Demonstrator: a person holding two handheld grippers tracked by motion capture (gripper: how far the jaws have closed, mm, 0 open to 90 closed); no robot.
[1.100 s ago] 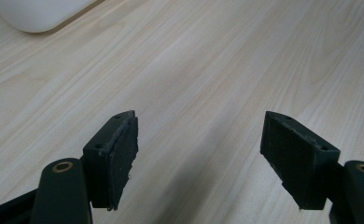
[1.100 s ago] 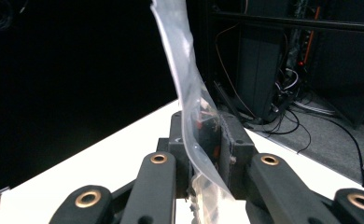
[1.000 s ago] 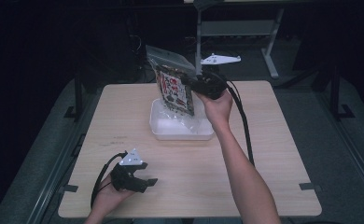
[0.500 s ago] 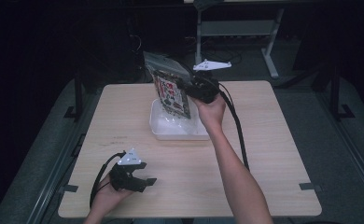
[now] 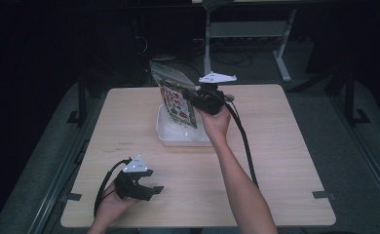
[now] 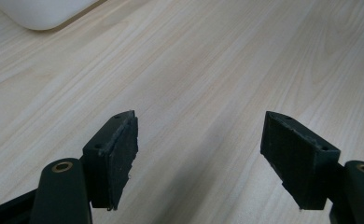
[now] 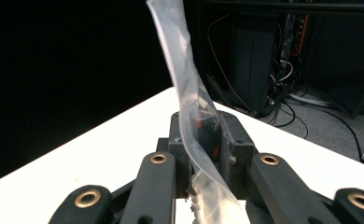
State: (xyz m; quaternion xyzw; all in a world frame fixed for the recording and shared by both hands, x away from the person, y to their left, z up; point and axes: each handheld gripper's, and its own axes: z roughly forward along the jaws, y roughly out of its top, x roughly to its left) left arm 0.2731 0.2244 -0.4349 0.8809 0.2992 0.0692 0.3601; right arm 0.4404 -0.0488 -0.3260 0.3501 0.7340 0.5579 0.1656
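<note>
Nearest you, your left gripper [image 5: 151,188] rests low at the near left part of the table [image 5: 285,161], held in your left hand [image 5: 111,204]. Its jaws stand spread wide with only bare wood grain between the pads [image 6: 119,156]. In the left gripper view, the rounded corner of the white tray [image 6: 45,14] lies well ahead of those jaws and off to their left.

Farther out, your right forearm [image 5: 237,180] reaches across the middle of the table to your right gripper [image 5: 198,101], which hangs above the white tray [image 5: 178,139]. Its jaws are pinching a clear plastic bag [image 5: 174,95] with red and dark print on it. The bag stands nearly upright, to the left of that gripper in the high view, its lower end over the tray. In the right gripper view the bag's [image 7: 189,107] plastic edge rises from between the pressed pads [image 7: 227,140] and twists upward above them.

Beyond the gripper, the table's far edge gives way to a dark floor with cables [image 7: 283,74].
</note>
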